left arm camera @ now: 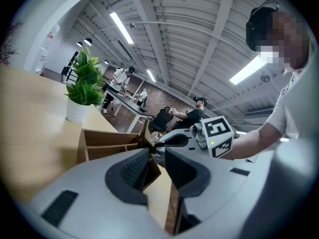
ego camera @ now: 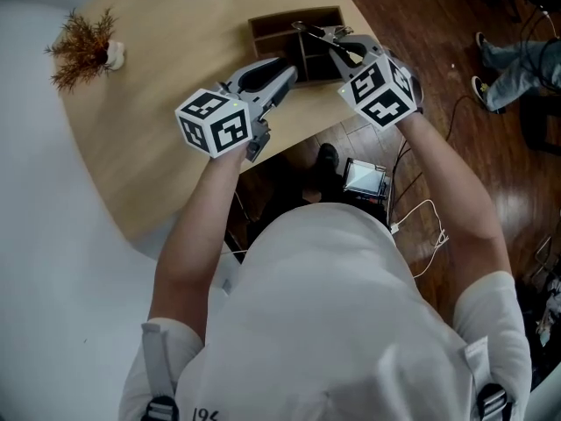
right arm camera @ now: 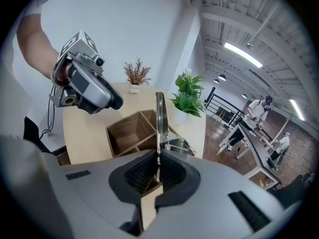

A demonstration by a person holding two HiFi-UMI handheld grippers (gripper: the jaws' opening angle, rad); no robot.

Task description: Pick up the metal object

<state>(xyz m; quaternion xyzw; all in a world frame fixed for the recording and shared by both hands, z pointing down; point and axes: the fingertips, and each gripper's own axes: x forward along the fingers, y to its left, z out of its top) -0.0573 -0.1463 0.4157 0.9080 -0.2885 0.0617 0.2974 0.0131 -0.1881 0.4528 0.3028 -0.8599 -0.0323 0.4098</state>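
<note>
A thin shiny metal object point(right arm camera: 160, 116) stands upright between the pads of my right gripper point(right arm camera: 158, 171), which is shut on its lower end. In the head view that gripper point(ego camera: 337, 46) holds the metal object point(ego camera: 308, 31) over a brown wooden compartment box point(ego camera: 294, 24) at the table's right edge. My left gripper point(ego camera: 282, 73) hovers just left of the box's near corner, its jaws apart and nothing between them. From the left gripper view, the left gripper point(left arm camera: 157, 166) points at the box point(left arm camera: 107, 143) and at the right gripper point(left arm camera: 172, 139).
A dried plant in a white pot point(ego camera: 88, 46) sits at the table's left. A green plant in a white pot point(left arm camera: 82, 88) stands beyond the box. The table edge point(ego camera: 289, 139) runs right under both grippers. Cables and a small device point(ego camera: 364, 178) lie on the floor.
</note>
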